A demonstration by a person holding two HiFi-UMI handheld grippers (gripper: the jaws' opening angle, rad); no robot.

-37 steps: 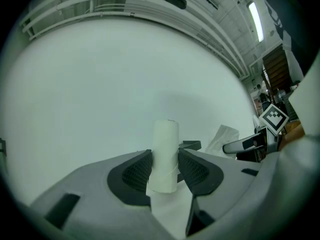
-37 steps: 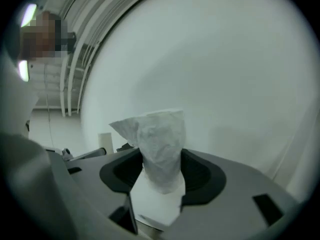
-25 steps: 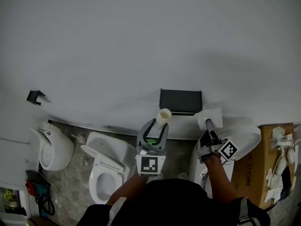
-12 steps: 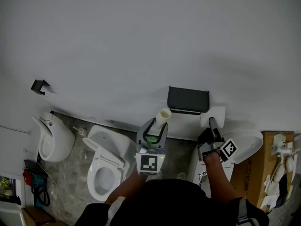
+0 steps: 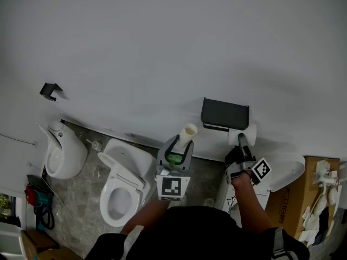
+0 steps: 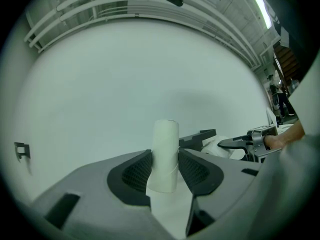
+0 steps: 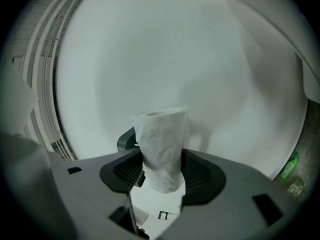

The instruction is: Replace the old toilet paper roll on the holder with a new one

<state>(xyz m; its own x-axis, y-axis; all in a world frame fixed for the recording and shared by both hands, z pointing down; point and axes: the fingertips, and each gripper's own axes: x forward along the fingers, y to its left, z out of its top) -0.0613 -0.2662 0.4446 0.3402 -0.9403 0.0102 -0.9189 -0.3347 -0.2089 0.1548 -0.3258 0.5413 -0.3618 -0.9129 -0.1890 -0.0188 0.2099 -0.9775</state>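
Note:
In the head view my left gripper (image 5: 181, 143) is shut on a bare cardboard tube (image 5: 188, 133), which stands upright in front of the white wall. The left gripper view shows the tube (image 6: 165, 154) pinched between the two pads of this gripper (image 6: 165, 168). My right gripper (image 5: 241, 140) is shut on a white toilet paper roll (image 5: 242, 135), just under the right end of the black wall holder (image 5: 225, 114). In the right gripper view the roll (image 7: 162, 149) is squeezed narrow between that gripper's (image 7: 161, 173) pads. The holder (image 6: 200, 136) also shows beyond the tube.
Below are a white toilet (image 5: 122, 191) with its lid up, a urinal (image 5: 64, 155) at the left and a white basin (image 5: 284, 169) at the right. A cardboard box (image 5: 312, 199) stands beside the basin. A small black hook (image 5: 50, 90) is on the wall.
Both grippers have shifted left along the wall and a little down, each still holding its item. The roll in the right gripper now sits under the holder's right end instead of beside it.

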